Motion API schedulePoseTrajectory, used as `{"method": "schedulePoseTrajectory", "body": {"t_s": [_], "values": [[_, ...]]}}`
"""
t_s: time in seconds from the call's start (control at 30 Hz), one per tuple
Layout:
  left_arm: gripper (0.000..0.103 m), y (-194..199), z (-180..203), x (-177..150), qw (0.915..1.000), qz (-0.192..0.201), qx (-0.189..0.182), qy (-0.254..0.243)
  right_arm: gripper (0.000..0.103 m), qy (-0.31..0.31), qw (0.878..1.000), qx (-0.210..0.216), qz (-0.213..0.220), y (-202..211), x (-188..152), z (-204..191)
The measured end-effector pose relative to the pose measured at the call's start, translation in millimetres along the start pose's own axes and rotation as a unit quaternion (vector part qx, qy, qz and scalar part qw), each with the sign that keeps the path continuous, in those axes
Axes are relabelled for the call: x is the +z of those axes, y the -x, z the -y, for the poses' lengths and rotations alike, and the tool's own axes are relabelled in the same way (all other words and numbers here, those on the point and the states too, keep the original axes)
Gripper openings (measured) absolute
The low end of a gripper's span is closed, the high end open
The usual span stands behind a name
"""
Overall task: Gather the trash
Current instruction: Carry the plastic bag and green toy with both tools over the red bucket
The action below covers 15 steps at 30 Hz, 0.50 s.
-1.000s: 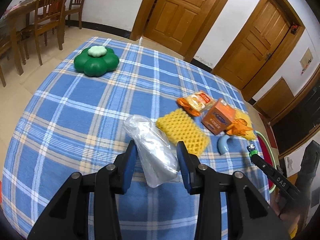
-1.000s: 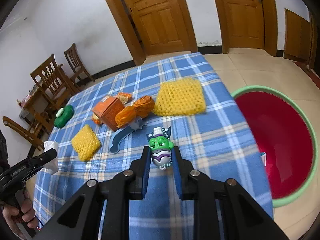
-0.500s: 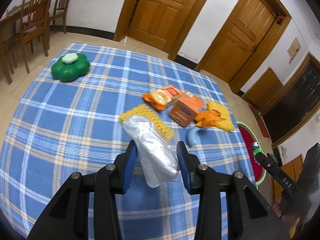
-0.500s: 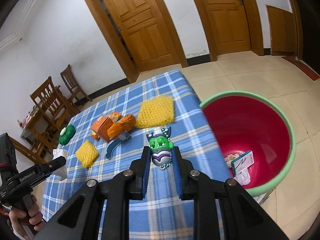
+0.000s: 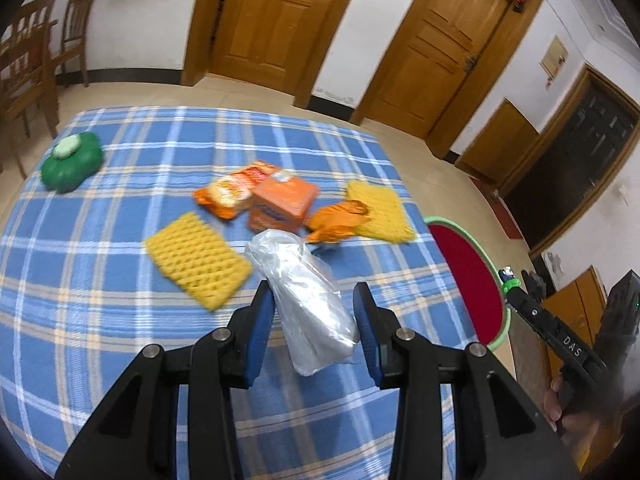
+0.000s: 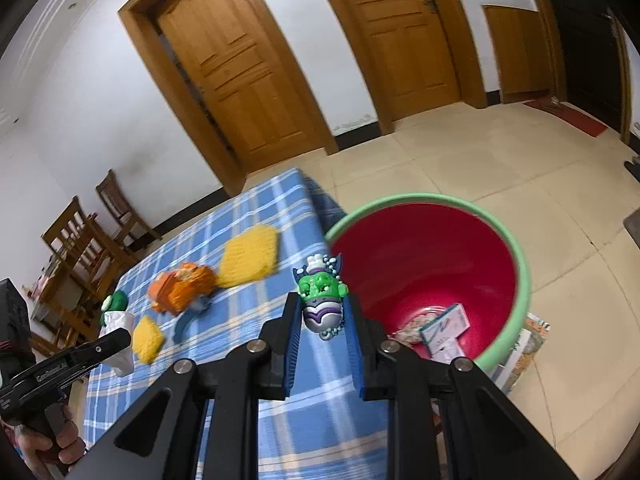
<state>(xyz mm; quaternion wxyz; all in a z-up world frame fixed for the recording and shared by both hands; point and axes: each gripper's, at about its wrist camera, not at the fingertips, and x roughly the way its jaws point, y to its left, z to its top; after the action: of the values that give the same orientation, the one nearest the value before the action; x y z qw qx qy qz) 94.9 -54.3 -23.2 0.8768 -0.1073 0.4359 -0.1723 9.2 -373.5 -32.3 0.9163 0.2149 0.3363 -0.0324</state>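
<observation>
The left gripper (image 5: pixel 314 312) clamps a clear plastic bag (image 5: pixel 308 300) above the bench (image 5: pixel 100 280). The right gripper (image 6: pixel 322 322) clamps a green toy (image 6: pixel 322 296) over the bench edge, the red bin (image 6: pixel 432 264) just beyond it to the right.

blue plaid table (image 5: pixel 120 360) bears yellow nets (image 5: pixel 196 260), orange wrappers (image 5: pixel 236 190).
</observation>
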Motion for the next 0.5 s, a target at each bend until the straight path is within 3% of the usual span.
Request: {"method": "schedulePoseTrajectory", "body": {"t_s": [0.5], "values": [[0.041, -38, 72, 10, 0.9958, -0.031, -0.05, -0.071, 0.024, -0.049, 0.998, -0.038, -0.007, -6, 1, 56]]}}
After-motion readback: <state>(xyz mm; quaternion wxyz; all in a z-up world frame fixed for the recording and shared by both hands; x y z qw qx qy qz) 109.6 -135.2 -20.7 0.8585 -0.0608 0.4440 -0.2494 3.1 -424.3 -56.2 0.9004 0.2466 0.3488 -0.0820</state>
